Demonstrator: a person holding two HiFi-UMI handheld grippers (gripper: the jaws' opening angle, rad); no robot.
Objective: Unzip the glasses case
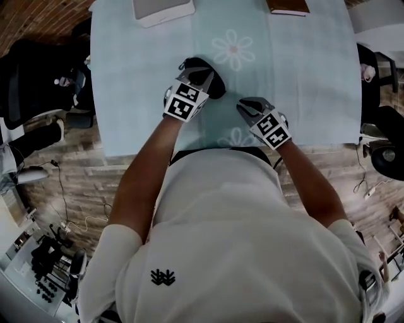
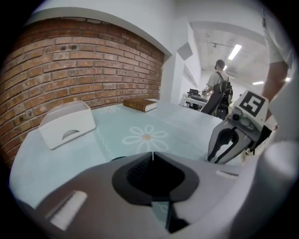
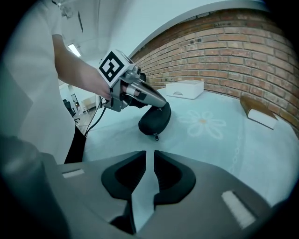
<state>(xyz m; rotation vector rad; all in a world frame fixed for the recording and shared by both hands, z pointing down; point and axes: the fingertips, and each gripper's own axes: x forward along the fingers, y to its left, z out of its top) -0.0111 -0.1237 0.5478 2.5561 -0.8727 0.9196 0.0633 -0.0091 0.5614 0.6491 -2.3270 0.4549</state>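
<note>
The black glasses case [image 1: 214, 81] lies zipped on the pale blue flowered tablecloth [image 1: 303, 76]. In the right gripper view the case [image 3: 155, 120] sits ahead, its zip pull [image 3: 155, 137] hanging at the near end. My left gripper [image 1: 203, 77] rests on top of the case, jaws shut with their tips touching [image 2: 153, 155]; only a dark sliver of the case shows under them. My right gripper [image 1: 244, 105] hovers over the cloth to the right of the case, a short way from the pull. Its jaws [image 3: 149, 154] stand a narrow gap apart with nothing between them.
A white box [image 1: 162, 9] stands at the far left of the table and a brown book [image 1: 287, 6] at the far right. The table's near edge [image 1: 227, 149] is close to my body. Black chairs [image 1: 38, 76] flank the table. A person [image 2: 217, 88] stands far off.
</note>
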